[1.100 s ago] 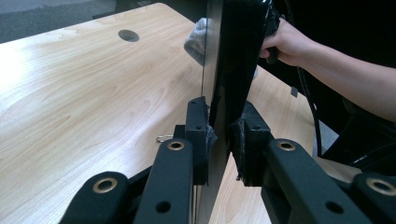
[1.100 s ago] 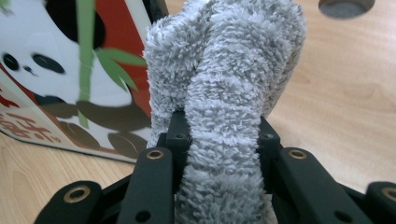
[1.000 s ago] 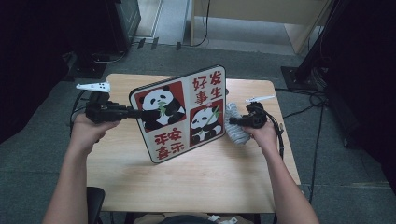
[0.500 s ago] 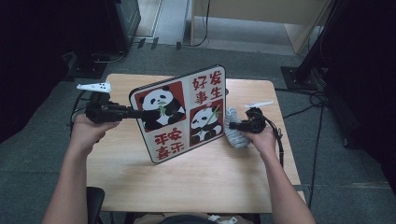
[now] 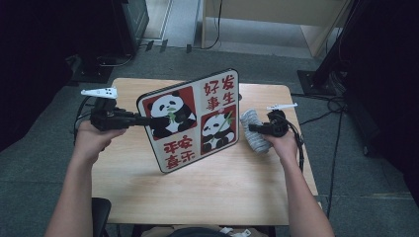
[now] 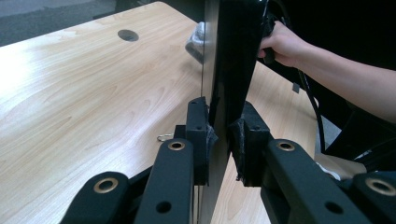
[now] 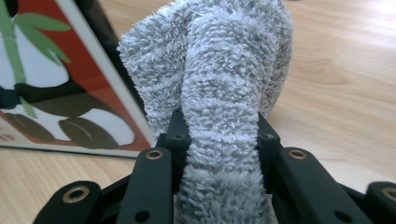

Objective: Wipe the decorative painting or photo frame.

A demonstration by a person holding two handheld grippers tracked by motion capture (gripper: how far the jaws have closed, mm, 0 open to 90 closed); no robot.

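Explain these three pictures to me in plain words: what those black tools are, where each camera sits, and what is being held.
A person sits at a wooden table and holds a hand-operated, two-jaw tool in each hand. There is no robot arm.

The high view comes from a fixed camera above the table, looking down. The other two pictures come from small cameras riding on the tools themselves, looking along their black jaws.

The left gripper is clamped on the edge of a panda picture board, which stands tilted on the table with one corner down. In the left gripper view the jaws press on both faces of that board.

The right gripper pinches a fluffy grey cloth, held just beside the board's right edge, perhaps for wiping it.
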